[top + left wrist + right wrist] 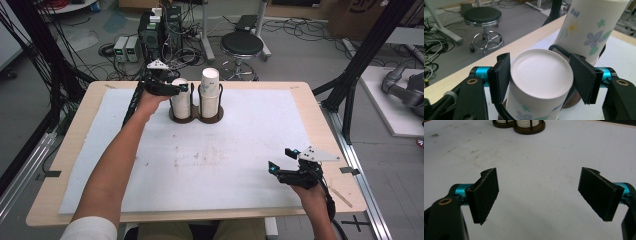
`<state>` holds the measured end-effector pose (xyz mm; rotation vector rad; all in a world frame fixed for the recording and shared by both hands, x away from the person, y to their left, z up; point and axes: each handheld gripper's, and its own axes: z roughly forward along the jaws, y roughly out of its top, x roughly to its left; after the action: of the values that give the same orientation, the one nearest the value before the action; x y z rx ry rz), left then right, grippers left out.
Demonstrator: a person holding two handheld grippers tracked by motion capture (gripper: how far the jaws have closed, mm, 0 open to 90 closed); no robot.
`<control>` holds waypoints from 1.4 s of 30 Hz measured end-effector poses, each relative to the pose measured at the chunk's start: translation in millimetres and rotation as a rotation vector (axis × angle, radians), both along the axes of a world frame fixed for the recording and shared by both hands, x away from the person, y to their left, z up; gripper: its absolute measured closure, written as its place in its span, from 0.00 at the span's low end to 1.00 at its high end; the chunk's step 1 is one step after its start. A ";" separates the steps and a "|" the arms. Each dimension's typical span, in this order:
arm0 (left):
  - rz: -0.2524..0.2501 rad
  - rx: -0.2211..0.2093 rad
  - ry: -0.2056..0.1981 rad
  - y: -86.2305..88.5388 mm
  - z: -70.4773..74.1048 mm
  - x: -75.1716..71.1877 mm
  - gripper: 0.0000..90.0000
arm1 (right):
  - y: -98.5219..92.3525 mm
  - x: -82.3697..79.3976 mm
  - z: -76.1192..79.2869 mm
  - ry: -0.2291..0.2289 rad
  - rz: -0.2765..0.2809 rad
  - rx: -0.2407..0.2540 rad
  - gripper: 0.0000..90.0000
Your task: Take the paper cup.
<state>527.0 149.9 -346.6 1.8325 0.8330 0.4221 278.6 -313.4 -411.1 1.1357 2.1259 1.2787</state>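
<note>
At the lower right of the high view, the right gripper [281, 160] is held low over the white mat [225, 165] by a hand entering from the bottom edge, wrist bent slightly inward. Its jaws are spread wide with nothing between them, as seen in the right gripper view.

From the lower left, the left forearm is stretched far forward toward the upper centre. There the left gripper [187, 88] is held level, its jaws closed around the top of an upturned paper cup [541, 82]. This cup is seated in a dark two-slot holder [196, 117] on the desk [320, 130]; a taller stack of cups [211, 92] stands just beside it.
</note>
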 end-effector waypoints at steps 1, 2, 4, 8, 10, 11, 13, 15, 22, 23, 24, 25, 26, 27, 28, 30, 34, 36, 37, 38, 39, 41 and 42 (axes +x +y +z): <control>0.004 -0.011 -0.004 0.2 1.5 -0.4 0.40 | 0.0 0.2 0.1 -0.003 0.002 -0.002 0.19; 0.010 -0.018 -0.010 0.8 3.2 -1.0 0.40 | 0.2 0.0 0.2 -0.002 0.001 -0.002 0.19; 0.022 -0.048 -0.018 3.4 7.7 -2.6 0.40 | 0.3 0.0 0.3 -0.003 0.001 -0.002 0.19; 0.036 -0.087 -0.033 9.5 19.9 -6.9 0.40 | 0.0 -0.1 0.0 0.000 -0.001 0.002 0.19; 0.027 -0.099 -0.037 11.2 31.2 -8.2 0.40 | 0.1 0.2 0.0 0.000 0.000 0.006 0.19; 0.024 -0.108 -0.051 11.6 38.2 -9.4 0.40 | 0.1 0.2 0.0 0.000 0.000 0.006 0.19; 0.022 -0.135 -0.074 12.3 51.4 -12.8 0.40 | 0.3 0.4 -0.3 0.000 0.000 0.006 0.19; 0.013 -0.128 -0.081 13.1 63.1 -15.5 0.40 | 0.2 0.5 -0.3 -0.002 0.003 0.004 0.19; -0.001 -0.141 -0.133 23.2 96.1 -37.4 0.41 | 0.6 0.0 0.7 -0.008 0.005 0.010 0.19; -0.005 -0.150 -0.134 25.0 98.5 -40.2 0.41 | 1.2 0.1 0.8 -0.010 0.005 0.009 0.19; -0.009 -0.160 -0.139 28.1 102.4 -45.6 0.41 | 1.6 0.0 0.9 -0.008 0.009 0.010 0.19; -0.013 -0.167 -0.142 29.9 104.3 -48.9 0.41 | 2.2 -0.1 0.8 -0.009 0.011 0.006 0.19; -0.019 -0.166 -0.149 33.2 107.2 -54.3 0.41 | 2.4 -0.1 0.7 -0.010 0.013 0.004 0.19; -0.021 -0.172 -0.151 35.1 108.5 -57.6 0.41 | 3.0 -0.4 0.9 -0.006 0.013 0.007 0.19; -0.025 -0.180 -0.153 38.0 109.9 -62.0 0.41 | 3.2 -0.2 1.1 -0.010 0.013 0.006 0.19; -0.039 -0.206 -0.154 43.3 111.3 -71.6 0.41 | 4.3 -0.8 2.1 -0.008 0.012 0.009 0.19; -0.082 -0.244 -0.155 49.5 106.3 -93.5 0.41 | 4.8 -1.1 3.0 -0.018 0.014 0.003 0.19; -0.098 -0.255 -0.156 51.3 101.6 -103.7 0.41 | 5.0 -0.5 3.7 -0.021 0.015 0.009 0.19; -0.106 -0.256 -0.156 52.0 99.1 -108.3 0.41 | 5.0 0.0 4.2 -0.022 0.021 0.010 0.19; -0.107 -0.249 -0.158 52.2 96.8 -112.8 0.41 | 5.6 0.2 4.5 -0.016 0.020 0.014 0.19; -0.115 -0.241 -0.165 52.6 93.5 -118.0 0.41 | 6.2 1.2 4.4 -0.021 0.023 0.015 0.19; -0.122 -0.229 -0.169 53.1 88.7 -124.7 0.41 | 8.3 2.5 4.4 -0.018 0.029 0.019 0.19; -0.126 -0.227 -0.171 52.9 85.5 -128.1 0.41 | 9.2 2.8 4.3 -0.018 0.033 0.017 0.19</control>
<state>398.9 202.9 -261.1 1.6040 0.6187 0.3815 281.4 -304.2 -406.8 1.0964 2.1330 1.3186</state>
